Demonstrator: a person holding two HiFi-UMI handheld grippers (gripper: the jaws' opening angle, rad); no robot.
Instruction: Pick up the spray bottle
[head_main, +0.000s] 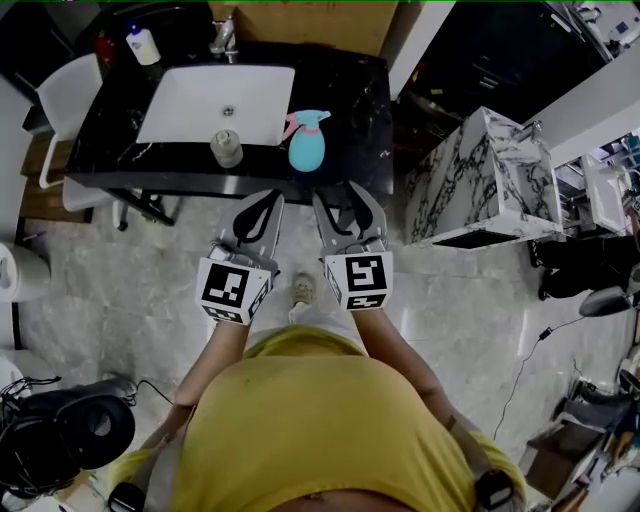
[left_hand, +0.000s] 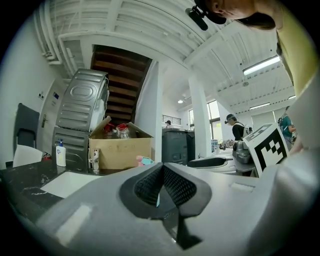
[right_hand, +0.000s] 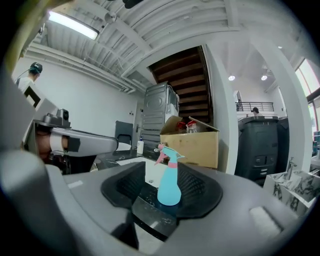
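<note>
As it stands on the counter, spray bottle upright, trigger facing sink.

Dim head view; bright, fisheye-warped gripper views, edges perhaps slightly blurred.

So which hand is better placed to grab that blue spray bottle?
Right, probably. The right tool points at the spray bottle with jaws apart, framing it in its own view. The left tool has jaws together and sits further left.
</note>
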